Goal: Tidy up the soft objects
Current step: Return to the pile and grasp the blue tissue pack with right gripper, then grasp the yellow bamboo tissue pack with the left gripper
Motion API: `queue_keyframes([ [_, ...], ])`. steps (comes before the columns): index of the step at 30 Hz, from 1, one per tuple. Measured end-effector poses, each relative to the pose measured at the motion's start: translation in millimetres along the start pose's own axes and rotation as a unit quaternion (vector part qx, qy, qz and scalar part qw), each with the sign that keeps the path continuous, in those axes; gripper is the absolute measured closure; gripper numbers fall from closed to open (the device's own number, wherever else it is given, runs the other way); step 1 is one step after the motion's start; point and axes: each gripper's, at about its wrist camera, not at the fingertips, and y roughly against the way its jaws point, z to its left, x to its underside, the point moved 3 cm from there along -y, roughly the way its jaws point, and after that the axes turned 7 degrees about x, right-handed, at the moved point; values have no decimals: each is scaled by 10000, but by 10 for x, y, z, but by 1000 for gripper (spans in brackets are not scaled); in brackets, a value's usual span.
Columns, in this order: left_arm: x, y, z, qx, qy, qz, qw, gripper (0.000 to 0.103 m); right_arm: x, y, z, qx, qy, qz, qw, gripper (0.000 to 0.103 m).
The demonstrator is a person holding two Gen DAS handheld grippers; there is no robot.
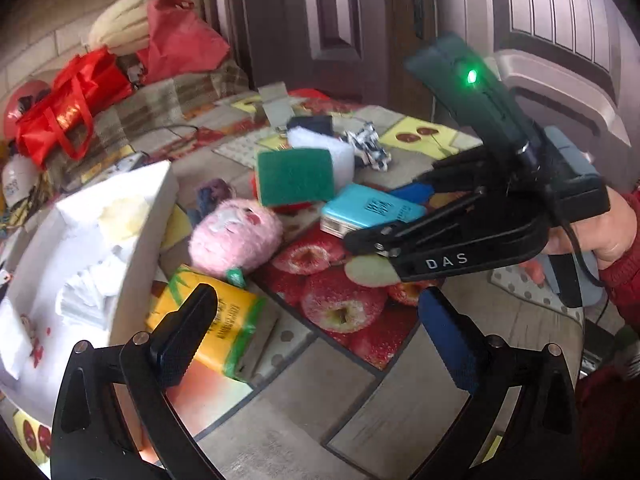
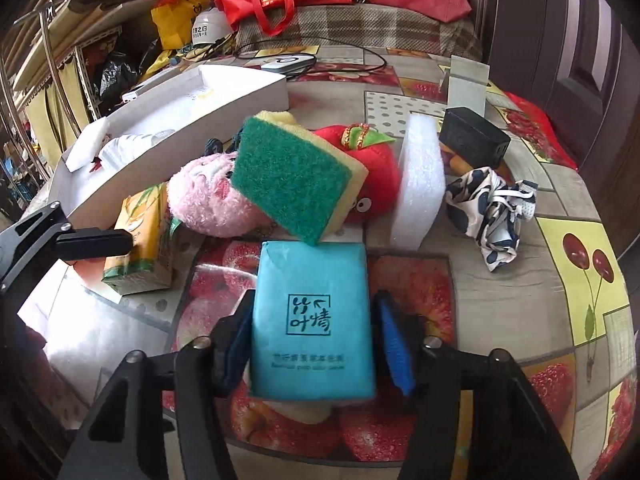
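The right gripper [image 2: 310,344] straddles a teal tissue pack [image 2: 312,320] lying on the fruit-print tablecloth [image 2: 580,264]; its left pad touches the pack's side, while the blue right pad [image 2: 394,344] stands just clear. The left gripper [image 1: 316,328] hangs spread and empty above a yellow tissue pack [image 1: 224,320], beside the white box [image 1: 132,240]. A green sponge [image 2: 292,176] leans over a pink plush [image 2: 204,200] just behind the teal pack.

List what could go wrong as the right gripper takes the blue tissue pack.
The green sponge leans over the blue tissue pack; lifting may tip it. The right gripper has one finger apparently not yet touching, so the pack could twist. The left gripper hovers nearby, open; the two could collide.
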Motion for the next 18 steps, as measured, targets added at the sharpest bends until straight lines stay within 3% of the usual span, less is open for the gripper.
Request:
queue_keyframes([
  [3, -41, 116, 244, -543, 419, -273, 9973, 1, 79, 50, -219, 127, -138, 4, 9998, 53],
  [5, -68, 7, 405, -601, 527, -46, 9968, 1, 109, 68, -399, 129, -409, 7, 9991, 53],
  [8, -120, -163, 524, -513, 436, 209, 9975, 1, 143, 100, -544, -38, -737, -18, 9973, 53],
  [13, -142, -438, 529, -350, 256, 622, 9971, 1, 131, 106, -467, -65, -556, 2, 9984, 53],
  [16, -54, -533, 453, 75, 481, 854, 9952, 1, 112, 90, -458, -119, -522, 10, 9986, 53],
  [18, -41, -487, 271, 185, 280, 863, 9957, 1, 107, 88, -483, -197, -587, 3, 9981, 53],
])
